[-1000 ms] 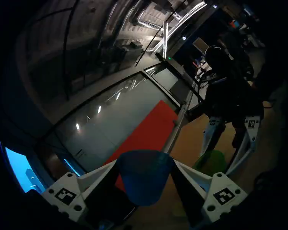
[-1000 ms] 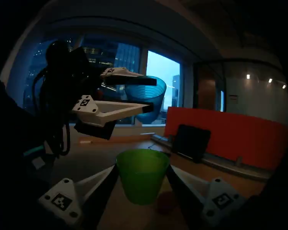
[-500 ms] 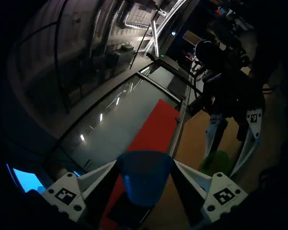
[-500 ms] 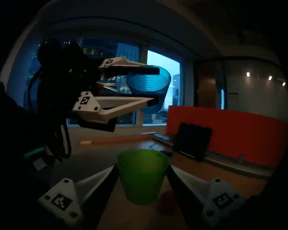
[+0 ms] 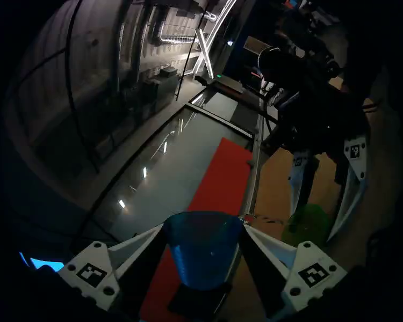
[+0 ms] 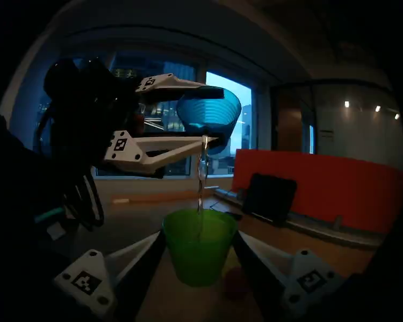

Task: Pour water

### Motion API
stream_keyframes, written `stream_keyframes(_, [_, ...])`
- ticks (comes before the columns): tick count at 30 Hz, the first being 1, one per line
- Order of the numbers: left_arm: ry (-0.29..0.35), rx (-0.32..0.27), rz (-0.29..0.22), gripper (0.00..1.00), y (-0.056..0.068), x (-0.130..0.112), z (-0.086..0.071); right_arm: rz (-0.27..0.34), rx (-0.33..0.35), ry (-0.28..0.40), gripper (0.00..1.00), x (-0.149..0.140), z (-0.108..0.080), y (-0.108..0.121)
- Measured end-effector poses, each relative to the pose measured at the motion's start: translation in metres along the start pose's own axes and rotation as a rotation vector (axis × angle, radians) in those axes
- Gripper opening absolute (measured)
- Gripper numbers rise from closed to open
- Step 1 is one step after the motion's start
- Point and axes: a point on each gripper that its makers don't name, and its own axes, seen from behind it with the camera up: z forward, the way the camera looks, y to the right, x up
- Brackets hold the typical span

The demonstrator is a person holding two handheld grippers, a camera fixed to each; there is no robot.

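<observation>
Your left hand-held gripper is clenched on the blue cup, one finger on each side. The cup is held high and tipped, mouth angled down.

A thin stream of water falls from its lower lip into the green cup directly beneath. The cups are apart, blue above green, joined by the stream alone.

Your right hand-held gripper grasps the green cup upright, both fingers pressed to its walls. Whether its base rests on the wooden counter cannot be told.

A small reddish object, too blurred to identify, lies just beside the green cup.

Behind are a red panel, a dark flat rectangle in front of it, and a window.
</observation>
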Motion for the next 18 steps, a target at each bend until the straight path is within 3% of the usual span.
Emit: stream_keyframes(18, [-0.006, 0.002, 0.072, 0.88, -0.0034, 0.0059, 0.0022, 0.000, 0.003, 0.006, 0.90, -0.0001, -0.0024, -0.0007])
